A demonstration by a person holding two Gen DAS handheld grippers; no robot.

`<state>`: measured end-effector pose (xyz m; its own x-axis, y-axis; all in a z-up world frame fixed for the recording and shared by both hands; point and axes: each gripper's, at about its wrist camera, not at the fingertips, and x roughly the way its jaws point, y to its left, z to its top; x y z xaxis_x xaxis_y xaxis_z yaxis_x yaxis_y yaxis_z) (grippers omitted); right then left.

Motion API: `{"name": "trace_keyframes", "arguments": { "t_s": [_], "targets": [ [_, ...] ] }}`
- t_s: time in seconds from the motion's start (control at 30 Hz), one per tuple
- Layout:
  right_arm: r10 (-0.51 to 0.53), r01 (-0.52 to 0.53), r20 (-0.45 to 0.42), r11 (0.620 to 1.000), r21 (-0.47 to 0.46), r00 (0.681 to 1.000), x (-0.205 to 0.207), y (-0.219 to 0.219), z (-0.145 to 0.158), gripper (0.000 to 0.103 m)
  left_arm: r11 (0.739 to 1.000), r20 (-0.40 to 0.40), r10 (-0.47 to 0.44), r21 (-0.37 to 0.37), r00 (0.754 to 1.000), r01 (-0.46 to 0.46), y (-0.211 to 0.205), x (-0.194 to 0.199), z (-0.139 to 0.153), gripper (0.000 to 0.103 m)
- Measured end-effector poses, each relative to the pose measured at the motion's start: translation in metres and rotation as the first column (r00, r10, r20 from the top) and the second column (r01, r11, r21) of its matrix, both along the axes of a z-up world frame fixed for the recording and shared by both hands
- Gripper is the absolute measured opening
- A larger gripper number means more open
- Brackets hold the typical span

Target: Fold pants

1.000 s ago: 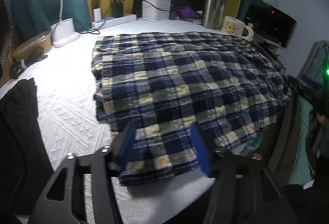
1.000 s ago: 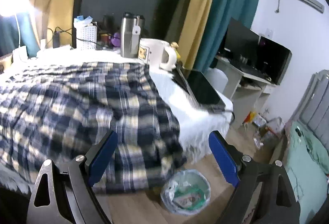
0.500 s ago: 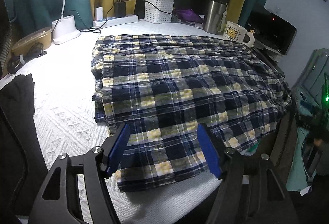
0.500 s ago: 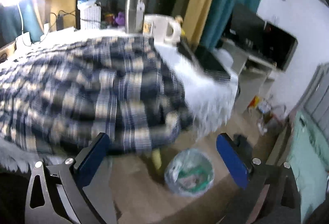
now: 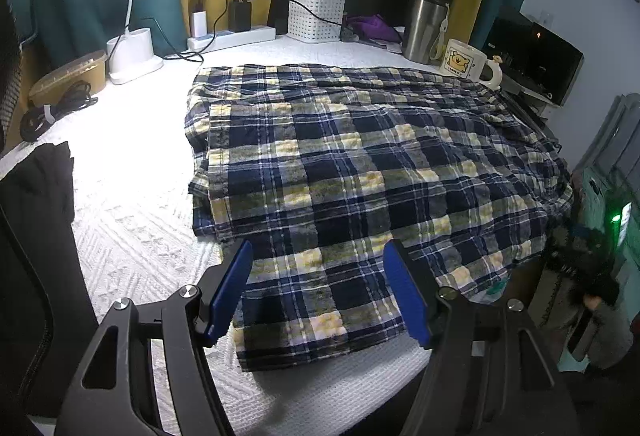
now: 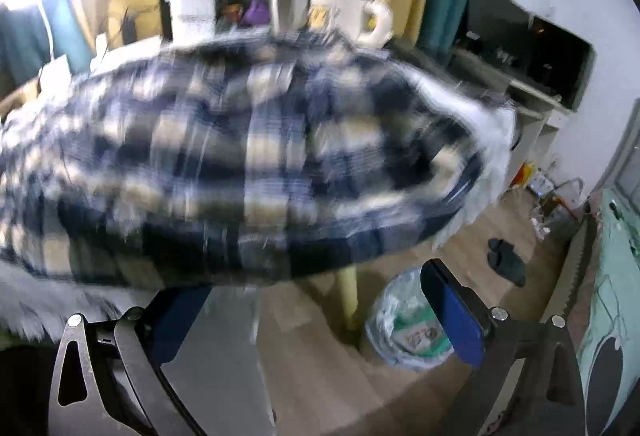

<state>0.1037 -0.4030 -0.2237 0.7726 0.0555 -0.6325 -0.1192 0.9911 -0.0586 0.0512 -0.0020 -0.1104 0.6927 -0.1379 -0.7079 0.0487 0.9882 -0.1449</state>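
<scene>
No legible text, brand, number or sign in either of my views.

Item: white mug (image 5: 466, 62) at the far edge of my table, carrying a small printed panel with a yellow cartoon bear; lettering under the bear is too small for me to read.

Item: waste bin (image 6: 408, 328) on the floor, holding a green and white printed package; its print is blurred and I cannot read it.

White table (image 5: 132, 204); plaid pants (image 5: 360, 172), lamp base (image 5: 134, 54), mug (image 5: 466, 60).
</scene>
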Motion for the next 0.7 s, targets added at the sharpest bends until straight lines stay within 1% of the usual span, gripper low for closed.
{"name": "trace_keyframes", "arguments": {
  "t_s": [0.13,0.23,0.43,0.57,0.7],
  "targets": [
    [-0.03,0.029,0.056,0.999,0.018,0.998,-0.008,-0.009,0.027,0.103,1.0,0.0,-0.005,-0.007,1.0,0.005,0.001,-0.001,-0.002,0.068],
    [-0.018,0.018,0.092,1.0,-0.001,0.996,-0.011,-0.004,0.047,0.103,1.0,0.001,-0.016,-0.012,1.0,0.016,0.0,-0.003,-0.003,0.068],
    [0.007,-0.004,0.13,1.0,-0.026,0.992,0.006,0.004,0.076,0.103,0.998,0.014,-0.06,-0.001,0.998,0.06,-0.01,-0.006,-0.002,0.068],
    [0.029,-0.025,0.123,0.999,-0.032,0.992,0.027,0.012,0.085,0.103,0.995,0.011,-0.098,0.006,0.995,0.097,-0.018,-0.007,-0.004,0.068],
    [0.03,-0.028,0.095,0.999,-0.018,0.995,0.045,0.018,0.088,0.103,0.991,0.016,-0.134,0.003,0.991,0.134,-0.024,-0.007,-0.004,0.068]
  ]
}}
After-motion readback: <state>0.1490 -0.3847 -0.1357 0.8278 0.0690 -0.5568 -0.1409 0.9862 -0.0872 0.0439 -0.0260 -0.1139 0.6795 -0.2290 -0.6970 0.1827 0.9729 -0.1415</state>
